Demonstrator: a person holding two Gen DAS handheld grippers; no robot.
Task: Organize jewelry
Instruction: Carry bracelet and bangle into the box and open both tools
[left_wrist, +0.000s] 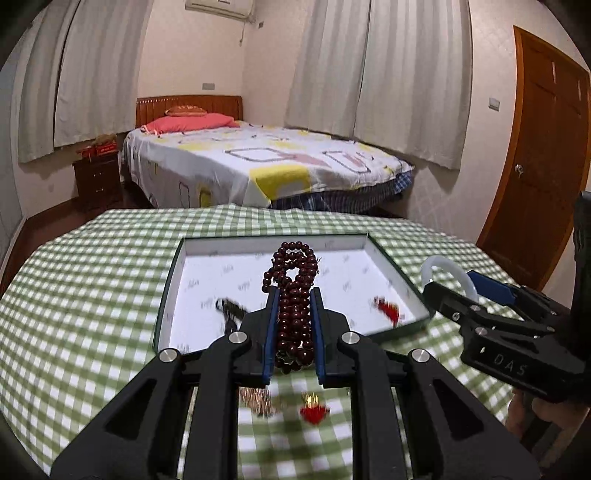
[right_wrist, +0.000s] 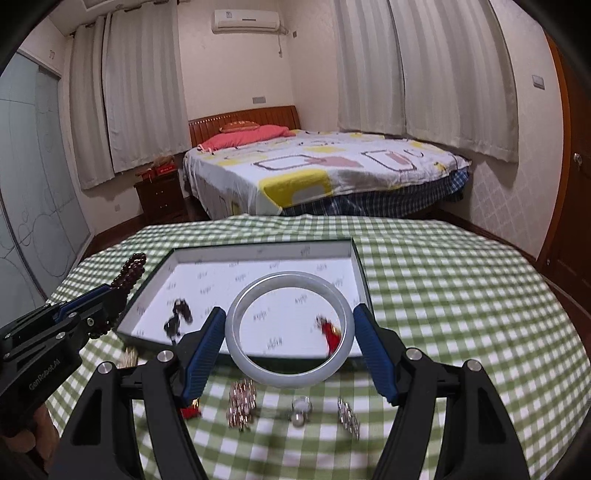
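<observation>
Dark red wooden beads, strung as a long looped bracelet (left_wrist: 293, 295), are clamped between the blue pads of the left gripper (left_wrist: 294, 295). The jaws are pressed nearly together on the bundled strands, and one loop stands up past the fingertips toward 12 o'clock. In the right wrist view the same beads (right_wrist: 127, 275) show at 9 o'clock, sticking out of that gripper (right_wrist: 107, 295).

A pale, milky white bangle (right_wrist: 290, 330) sits between the blue pads of the right gripper (right_wrist: 290, 317), whose jaws stand wide and grip the ring at its left and right sides. The ring faces the camera, so the box shows through its middle. In the left wrist view this bangle (left_wrist: 448, 275) appears at 3 o'clock, held by the right gripper (left_wrist: 452, 286).

Both held pieces are raised above a shallow open box (right_wrist: 266, 251) with a dark green rim and a white printed lining. It lies on a green and white checked tablecloth (right_wrist: 443, 314). Inside the box, a dark beaded piece (right_wrist: 179, 317) lies toward 9 o'clock and a small red tasselled charm (right_wrist: 328, 330) toward 4 o'clock; both are blurred.

On the cloth in front of the box, toward 6 o'clock, lie a metallic beaded bracelet (right_wrist: 242, 404), a silver ring (right_wrist: 301, 408), another shiny beaded piece (right_wrist: 349, 413), and a second red charm (left_wrist: 314, 408).

Beyond the table, at 12 o'clock, stands a bed (right_wrist: 325, 166) with a patterned cover and a pink pillow.
</observation>
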